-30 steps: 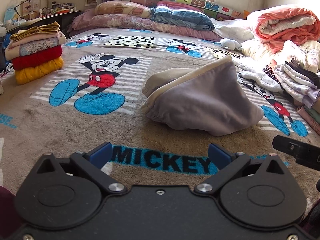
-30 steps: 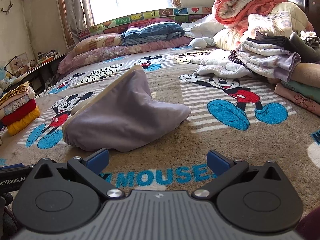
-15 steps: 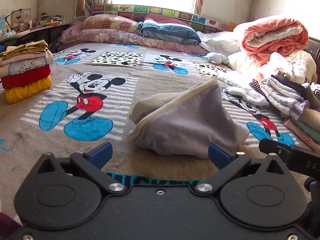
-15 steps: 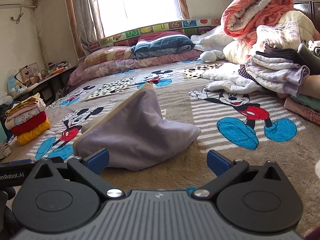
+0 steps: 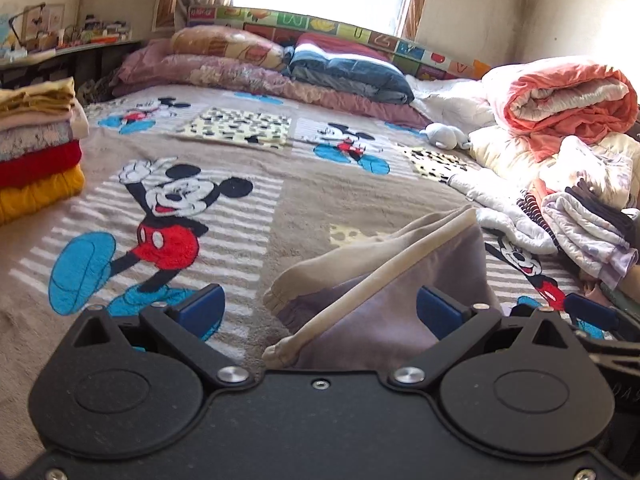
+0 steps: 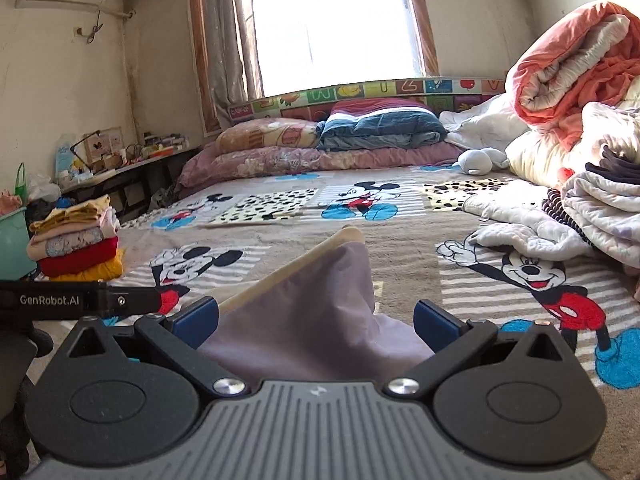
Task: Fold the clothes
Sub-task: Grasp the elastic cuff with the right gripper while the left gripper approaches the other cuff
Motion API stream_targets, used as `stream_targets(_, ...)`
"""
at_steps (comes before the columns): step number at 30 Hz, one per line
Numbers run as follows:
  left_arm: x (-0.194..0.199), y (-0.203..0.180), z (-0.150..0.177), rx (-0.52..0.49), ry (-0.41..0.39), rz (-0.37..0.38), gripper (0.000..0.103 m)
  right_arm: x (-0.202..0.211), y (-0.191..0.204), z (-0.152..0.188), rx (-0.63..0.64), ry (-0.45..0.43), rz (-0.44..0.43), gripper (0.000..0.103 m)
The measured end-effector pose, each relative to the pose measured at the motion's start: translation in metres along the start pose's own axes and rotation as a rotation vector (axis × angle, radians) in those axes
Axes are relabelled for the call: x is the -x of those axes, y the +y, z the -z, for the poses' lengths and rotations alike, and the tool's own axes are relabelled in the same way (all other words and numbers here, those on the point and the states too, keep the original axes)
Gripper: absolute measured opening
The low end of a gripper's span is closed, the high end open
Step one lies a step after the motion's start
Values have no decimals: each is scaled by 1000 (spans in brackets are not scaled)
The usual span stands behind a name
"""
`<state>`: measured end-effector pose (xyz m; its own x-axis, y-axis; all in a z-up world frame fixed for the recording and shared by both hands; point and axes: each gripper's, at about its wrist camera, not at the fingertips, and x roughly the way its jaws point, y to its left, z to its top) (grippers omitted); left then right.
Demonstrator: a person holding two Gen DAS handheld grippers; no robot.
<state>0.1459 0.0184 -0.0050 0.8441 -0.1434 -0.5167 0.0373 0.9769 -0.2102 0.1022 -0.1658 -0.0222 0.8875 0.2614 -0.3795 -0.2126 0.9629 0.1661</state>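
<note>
Both tools, left tool (image 5: 318,310) and right tool (image 6: 316,316), fingers apart over grey garment (image 5: 384,320); best pinch cream waistband (image 5: 372,280) corners evenly.

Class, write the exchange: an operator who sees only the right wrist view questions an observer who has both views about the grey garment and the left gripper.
Operator: Is the left gripper open?
Observer: Yes. The left gripper is open, one finger on each side of the grey garment.
Operator: What lies beyond the garment's cream edge band?
Observer: A beige layer with a gathered hem, lying on the bed.
</note>
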Motion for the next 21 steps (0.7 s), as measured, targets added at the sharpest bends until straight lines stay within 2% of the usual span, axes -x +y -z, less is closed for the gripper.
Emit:
stream_targets(3,-14,9,-9,38,23,13,103,-22,17,10,88,48,-46,103)
stream_targets(10,-44,33,-27,131,72,42,103,-47,70,37,364,24,-73,103)
stream_targets(12,-46,47,-17,195,63,51,103,-46,85,46,428,1,-57,103)
stream_targets(14,-54,68,-5,300,103,81,103,-46,97,60,519,-12,-50,103)
stream_targets(16,-61,74,1,344,132,93,103,-48,107,73,606,-21,-44,102)
stream_targets(19,-66,66,4,326,144,99,103,-58,112,79,645,8,-43,94)
stream_targets(21,-67,60,6,308,146,115,103,-59,108,76,621,32,-41,82)
